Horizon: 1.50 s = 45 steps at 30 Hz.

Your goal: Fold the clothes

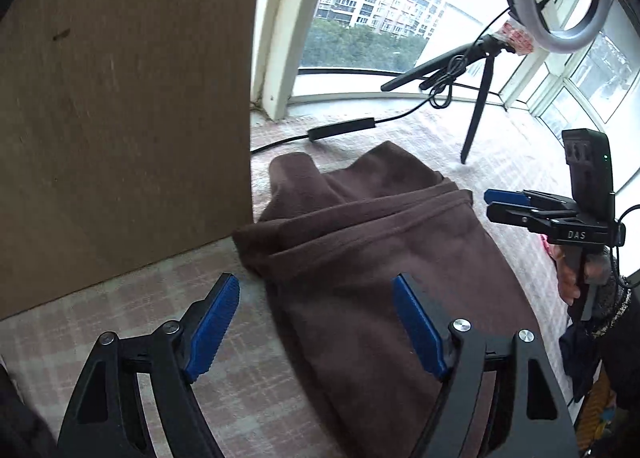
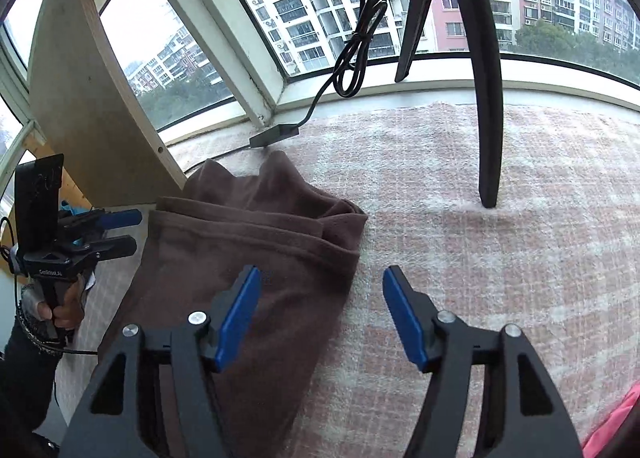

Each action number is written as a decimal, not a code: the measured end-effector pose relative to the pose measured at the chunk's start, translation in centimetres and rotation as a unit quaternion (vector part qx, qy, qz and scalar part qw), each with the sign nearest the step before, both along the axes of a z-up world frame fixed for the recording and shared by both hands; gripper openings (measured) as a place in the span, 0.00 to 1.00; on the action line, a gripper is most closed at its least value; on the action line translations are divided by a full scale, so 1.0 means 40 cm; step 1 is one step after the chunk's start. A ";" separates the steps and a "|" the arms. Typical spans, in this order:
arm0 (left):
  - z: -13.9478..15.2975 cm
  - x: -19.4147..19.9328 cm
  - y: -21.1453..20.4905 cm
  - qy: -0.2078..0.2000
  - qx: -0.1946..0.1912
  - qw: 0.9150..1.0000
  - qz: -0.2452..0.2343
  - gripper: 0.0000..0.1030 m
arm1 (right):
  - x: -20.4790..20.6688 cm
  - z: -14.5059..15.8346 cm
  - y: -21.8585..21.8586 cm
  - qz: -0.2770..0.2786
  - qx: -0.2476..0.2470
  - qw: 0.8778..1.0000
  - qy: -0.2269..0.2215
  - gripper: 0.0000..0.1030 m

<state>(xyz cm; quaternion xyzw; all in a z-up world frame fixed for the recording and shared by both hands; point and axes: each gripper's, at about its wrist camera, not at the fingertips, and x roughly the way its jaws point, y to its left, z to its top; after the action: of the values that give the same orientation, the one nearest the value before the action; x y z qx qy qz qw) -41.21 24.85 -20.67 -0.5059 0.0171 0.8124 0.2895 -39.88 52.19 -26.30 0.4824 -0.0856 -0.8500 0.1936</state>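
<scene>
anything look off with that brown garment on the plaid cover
Yes: the brown garment lies only roughly folded, its far end bunched into uneven humps near the cable box. Both tools are open, neither touching it.

White letters "DAS" stand on the black body of the right claw (image 1: 505,204), seen from the left wrist. Small white print on the left claw (image 2: 120,232) body is illegible.
</scene>
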 end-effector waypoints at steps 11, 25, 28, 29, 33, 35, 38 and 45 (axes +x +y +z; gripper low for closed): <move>-0.084 -0.079 -0.013 -0.045 0.046 0.997 0.046 0.84 | -0.100 -0.062 -0.025 0.043 -0.054 0.998 -0.003 0.60; 0.104 0.009 -0.076 -0.027 0.126 0.991 -0.017 0.23 | 0.033 0.161 -0.015 0.061 -0.127 0.987 0.071 0.15; 0.226 0.069 -0.100 0.016 0.129 0.991 -0.030 0.19 | 0.095 0.278 -0.030 0.071 -0.119 0.984 0.108 0.15; 0.270 0.087 -0.106 0.035 0.127 0.991 -0.036 0.19 | 0.120 0.324 -0.035 0.072 -0.112 0.983 0.125 0.15; 0.438 0.204 -0.128 0.095 0.128 0.986 -0.054 0.18 | 0.246 0.497 -0.049 0.072 -0.086 0.976 0.185 0.14; 0.496 0.299 -0.147 0.122 0.119 0.983 -0.070 0.18 | 0.340 0.553 -0.053 0.067 -0.073 0.974 0.203 0.14; 0.504 0.473 -0.174 0.130 0.098 0.983 -0.087 0.19 | 0.526 0.531 -0.061 0.058 -0.015 0.983 0.174 0.15; 0.260 0.906 -0.299 -0.071 0.033 0.993 -0.085 0.46 | 0.985 0.229 0.102 -0.098 0.016 0.992 -0.082 0.41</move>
<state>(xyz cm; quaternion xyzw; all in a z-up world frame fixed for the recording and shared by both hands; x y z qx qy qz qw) -4.99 12.88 -10.26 -0.5489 0.0124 0.7470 0.3748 -0.50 56.28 -17.12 0.5431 -0.1343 -0.8235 0.0937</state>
